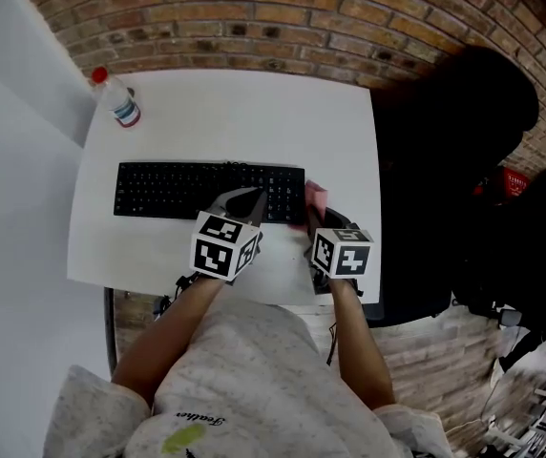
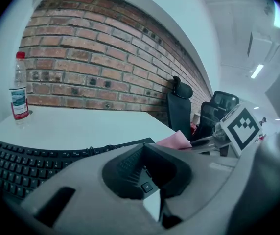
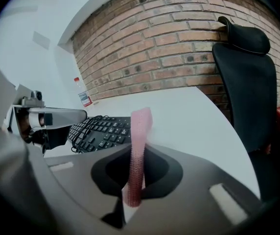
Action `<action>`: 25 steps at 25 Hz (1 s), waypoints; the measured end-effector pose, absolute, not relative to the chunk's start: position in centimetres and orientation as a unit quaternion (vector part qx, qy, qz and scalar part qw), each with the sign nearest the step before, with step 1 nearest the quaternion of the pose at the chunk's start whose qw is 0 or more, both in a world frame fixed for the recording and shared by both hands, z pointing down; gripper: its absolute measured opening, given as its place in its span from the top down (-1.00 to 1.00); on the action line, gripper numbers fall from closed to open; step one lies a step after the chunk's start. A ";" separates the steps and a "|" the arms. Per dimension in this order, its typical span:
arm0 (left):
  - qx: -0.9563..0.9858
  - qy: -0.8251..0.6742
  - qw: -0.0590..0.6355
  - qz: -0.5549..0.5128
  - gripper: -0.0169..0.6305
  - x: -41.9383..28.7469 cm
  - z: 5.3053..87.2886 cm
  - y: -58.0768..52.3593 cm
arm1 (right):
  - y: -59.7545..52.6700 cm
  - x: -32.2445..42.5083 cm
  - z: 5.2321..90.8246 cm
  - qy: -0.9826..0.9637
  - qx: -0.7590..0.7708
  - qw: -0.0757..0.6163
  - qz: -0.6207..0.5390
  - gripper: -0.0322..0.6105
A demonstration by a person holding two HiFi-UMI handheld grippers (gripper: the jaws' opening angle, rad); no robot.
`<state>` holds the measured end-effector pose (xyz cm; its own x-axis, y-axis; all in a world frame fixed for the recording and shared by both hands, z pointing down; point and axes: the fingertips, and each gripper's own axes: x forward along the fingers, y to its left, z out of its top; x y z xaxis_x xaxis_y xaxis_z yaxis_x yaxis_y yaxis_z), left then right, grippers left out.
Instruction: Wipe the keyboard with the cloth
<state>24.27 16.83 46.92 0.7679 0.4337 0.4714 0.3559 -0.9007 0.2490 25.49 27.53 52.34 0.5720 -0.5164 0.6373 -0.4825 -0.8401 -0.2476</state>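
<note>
At the upper left of the white table [image 1: 235, 103], a clear bottle [image 1: 118, 98] with a red cap is stood upright; what is held in it cannot be told. Across the middle of the head view the black keyboard [image 1: 168, 191] is laid keys up, its long axis running left to right. A pink cloth [image 1: 315, 198] is pinched between the jaws of the right gripper [image 1: 317, 219] at the keyboard's right end, and is seen as an upright strip in the right gripper view. The left gripper [image 1: 242, 203] is held over the keyboard's right half, jaws pressed together tip to tip.
</note>
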 end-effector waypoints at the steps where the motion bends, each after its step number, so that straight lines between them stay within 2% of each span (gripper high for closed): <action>1: 0.938 0.208 0.074 0.267 0.97 24.4 46.9 16.6 | 27.3 25.7 52.3 0.286 -0.886 0.021 -0.365 0.83; 25: 0.952 0.139 0.084 0.260 0.97 25.7 47.5 11.7 | 25.3 30.8 51.6 0.344 -0.869 -0.054 -0.352 0.83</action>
